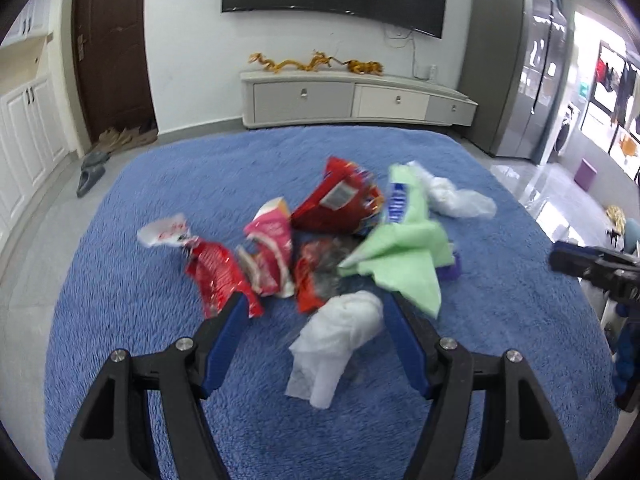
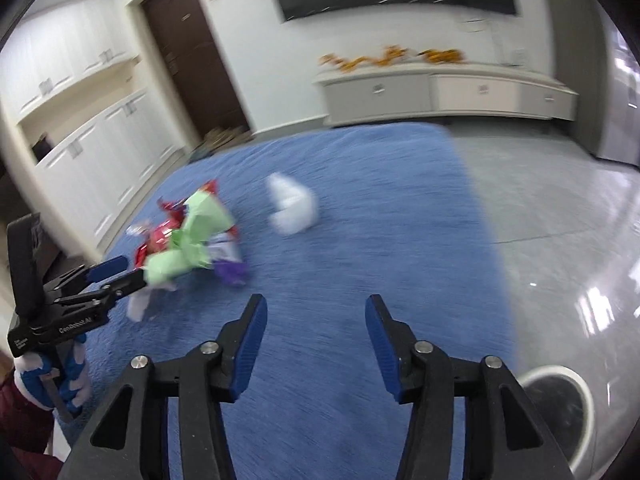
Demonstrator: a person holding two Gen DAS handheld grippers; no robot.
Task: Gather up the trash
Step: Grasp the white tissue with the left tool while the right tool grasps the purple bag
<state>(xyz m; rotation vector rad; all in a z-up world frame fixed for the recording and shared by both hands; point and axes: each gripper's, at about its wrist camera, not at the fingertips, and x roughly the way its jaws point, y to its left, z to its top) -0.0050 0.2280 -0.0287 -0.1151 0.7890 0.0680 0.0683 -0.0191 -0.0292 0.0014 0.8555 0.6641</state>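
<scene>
The left gripper [image 1: 312, 312] hung low over the blue rug [image 1: 120, 264] with its jaws spread wide and nothing between them. A crumpled white tissue [image 1: 336, 340] lay directly in that gap, nearer the right-hand finger than the left-hand one, and whether it touched that finger I could not tell. Its long axis ran roughly along the line of the fingers, slanting from the tips back toward the palm, so to my eye a plain closing squeeze would catch it across its narrow width.

Just beyond the fingertips sat the rest of the litter, all in one heap: a red wrapper [image 1: 220, 276] off the left finger's tip, a pink packet [image 1: 270, 244] and a larger red bag [image 1: 340, 200] farther ahead, a green wrapper [image 1: 400, 252] beyond the right finger, and a clear plastic bag [image 1: 456, 196] farthest out to the right.

The right gripper [image 2: 316, 316] was likewise released and empty, held above bare rug. From its side the heap lay well off to the left of its fingers, and only a white wad [image 2: 292, 208] lay ahead of them, some way off. A round bin [image 2: 560, 412] sat on the floor by its right finger. The left hand was plainly the nearer one to the trash.
</scene>
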